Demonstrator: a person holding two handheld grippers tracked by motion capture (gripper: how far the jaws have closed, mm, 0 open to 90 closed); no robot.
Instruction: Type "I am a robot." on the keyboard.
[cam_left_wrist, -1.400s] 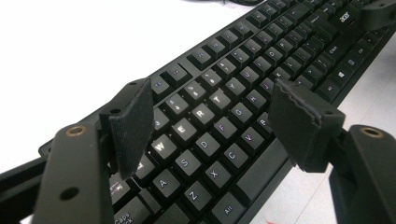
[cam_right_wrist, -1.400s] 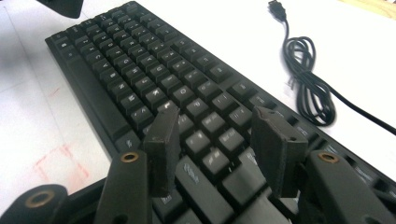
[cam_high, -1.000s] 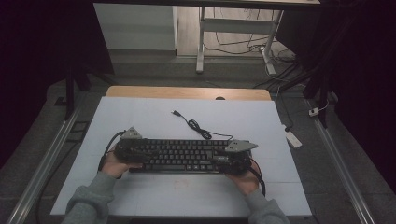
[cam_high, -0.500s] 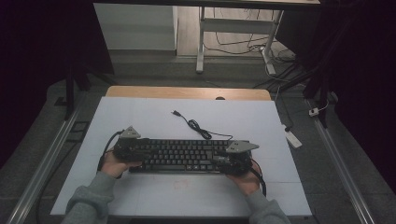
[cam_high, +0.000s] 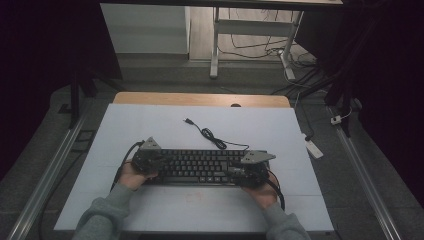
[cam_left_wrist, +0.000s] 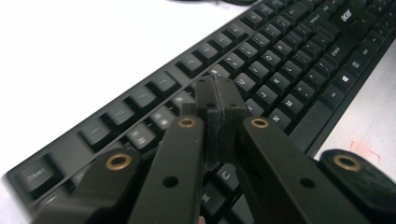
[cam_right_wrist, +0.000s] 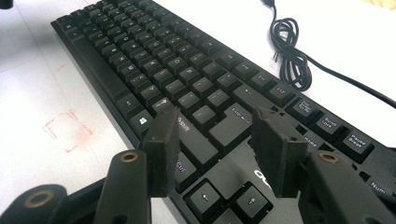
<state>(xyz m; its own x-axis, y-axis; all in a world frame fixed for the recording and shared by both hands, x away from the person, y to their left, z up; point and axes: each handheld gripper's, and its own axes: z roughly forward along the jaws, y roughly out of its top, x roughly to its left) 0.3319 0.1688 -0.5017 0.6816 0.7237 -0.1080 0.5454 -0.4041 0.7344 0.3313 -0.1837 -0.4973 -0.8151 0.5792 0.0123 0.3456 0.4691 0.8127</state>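
Note:
A black keyboard (cam_high: 200, 167) lies flat on the white table, with its black cable (cam_high: 210, 135) coiled behind it. My left gripper (cam_high: 148, 160) is over the keyboard's left end. In the left gripper view its jaws have just been closing and now stand pressed together, the left gripper (cam_left_wrist: 217, 86) shut with nothing between its pads, hovering just above the keys (cam_left_wrist: 280, 60). My right gripper (cam_high: 250, 171) is over the keyboard's right end. The right gripper (cam_right_wrist: 215, 123) is open, its pads spread above the keys (cam_right_wrist: 163, 60) near the arrow cluster, with the cable (cam_right_wrist: 289, 56) beyond.
The white table top (cam_high: 150, 120) has a wooden strip along its far edge. A faint red square mark (cam_right_wrist: 67, 128) sits on the table in front of the keyboard. A white power strip (cam_high: 312, 148) lies on the floor at the right. Metal rails flank the table.
The left hand and its gripper have edged slightly to the right over the keyboard's left end. The right hand and the keyboard have stayed put.

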